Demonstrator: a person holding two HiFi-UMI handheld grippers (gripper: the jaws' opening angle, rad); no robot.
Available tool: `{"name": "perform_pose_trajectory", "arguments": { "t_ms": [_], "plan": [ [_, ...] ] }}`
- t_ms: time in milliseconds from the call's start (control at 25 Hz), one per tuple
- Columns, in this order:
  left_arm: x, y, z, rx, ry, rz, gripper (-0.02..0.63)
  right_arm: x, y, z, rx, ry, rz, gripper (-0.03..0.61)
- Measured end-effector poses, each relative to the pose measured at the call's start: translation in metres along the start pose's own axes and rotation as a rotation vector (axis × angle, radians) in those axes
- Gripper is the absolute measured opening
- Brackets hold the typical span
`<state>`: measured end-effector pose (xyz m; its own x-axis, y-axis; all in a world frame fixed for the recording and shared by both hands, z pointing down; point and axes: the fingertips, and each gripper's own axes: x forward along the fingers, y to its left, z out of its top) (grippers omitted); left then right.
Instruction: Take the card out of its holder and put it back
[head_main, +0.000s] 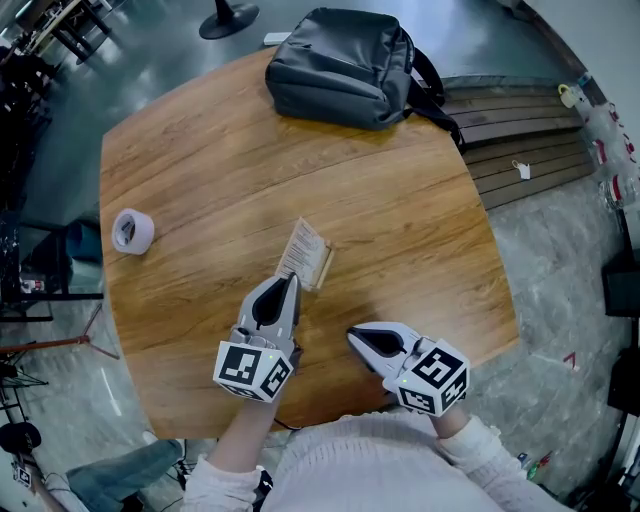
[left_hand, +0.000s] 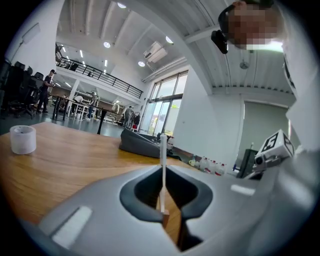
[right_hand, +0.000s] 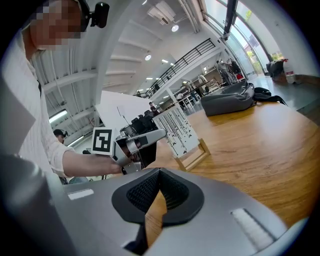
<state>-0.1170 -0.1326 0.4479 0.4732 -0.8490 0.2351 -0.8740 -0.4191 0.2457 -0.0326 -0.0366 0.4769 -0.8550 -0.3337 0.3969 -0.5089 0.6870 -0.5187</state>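
Card (right_hand: 175, 129) stands with its lower edge seated in the slot of the low wooden holder (right_hand: 195, 157), so the holder is full. The printed face leans slightly back.

The left gripper (left_hand: 163, 174) has its jaws drawn in on the card's near side edge. In its own view the card is a thin white line running straight into the seam between the pads, with one end of the holder showing just beneath. From the head view, this gripper points up the table (head_main: 220, 170), its tips at the card's near corner.

The right gripper (right_hand: 160, 175) has its jaws pressed together with nothing between them; only table wood shows through the slit below the pads. It sits to the right of the left gripper, near the table's front edge and clear of both card and holder.

Further out, a roll of white tape (head_main: 132, 230) lies alone toward the table's left side, well apart from the holder. At the far edge rests a dark backpack (head_main: 345, 65); it looks closed, and I cannot tell what is inside. Its straps trail off to the right, toward the slatted wooden bench (head_main: 520, 140) beside the table. The person's pale sleeves frame the bottom of the head view.
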Motion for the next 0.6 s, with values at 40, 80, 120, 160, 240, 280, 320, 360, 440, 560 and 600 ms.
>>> {"name": "perform_pose_trajectory", "arguments": {
  "t_ms": [40,80,120,160,240,280,320,360,440,560,600],
  "plan": [
    [0.000,0.001,-0.001,-0.004,-0.003,0.001,0.018,0.000,0.000,0.000,0.002,0.001,-0.001,-0.003],
    [0.000,0.002,-0.001,-0.006,-0.007,0.002,0.018,0.001,-0.001,0.000,0.004,0.001,-0.001,-0.003],
    [0.000,0.002,0.000,-0.007,-0.010,0.004,0.018,0.001,-0.001,-0.001,0.007,0.003,-0.001,-0.003],
    [0.000,0.002,0.000,-0.007,-0.010,0.005,0.018,0.001,-0.002,-0.001,0.010,0.005,-0.002,-0.003],
    [0.001,0.002,0.000,-0.006,-0.006,0.007,0.018,0.001,-0.003,-0.003,0.013,0.008,-0.005,-0.003],
    [0.002,0.002,-0.002,-0.003,0.000,0.008,0.018,0.001,-0.004,-0.003,0.014,0.009,-0.006,-0.003],
    [0.003,0.001,-0.004,0.002,0.008,0.008,0.018,0.001,-0.005,-0.004,0.016,0.009,-0.006,-0.003],
    [0.003,0.000,-0.007,0.006,0.014,0.007,0.018,0.001,-0.005,-0.005,0.017,0.009,-0.006,-0.003],
    [0.004,-0.001,-0.011,0.004,0.019,0.006,0.018,0.002,-0.006,-0.006,0.020,0.012,-0.006,-0.003],
    [0.005,0.000,-0.013,-0.008,0.024,0.004,0.020,0.002,-0.006,-0.008,0.025,0.018,-0.008,-0.003],
    [0.005,0.001,-0.013,-0.012,0.027,0.004,0.020,0.002,-0.006,-0.009,0.026,0.019,-0.008,-0.003]
  ]
}}
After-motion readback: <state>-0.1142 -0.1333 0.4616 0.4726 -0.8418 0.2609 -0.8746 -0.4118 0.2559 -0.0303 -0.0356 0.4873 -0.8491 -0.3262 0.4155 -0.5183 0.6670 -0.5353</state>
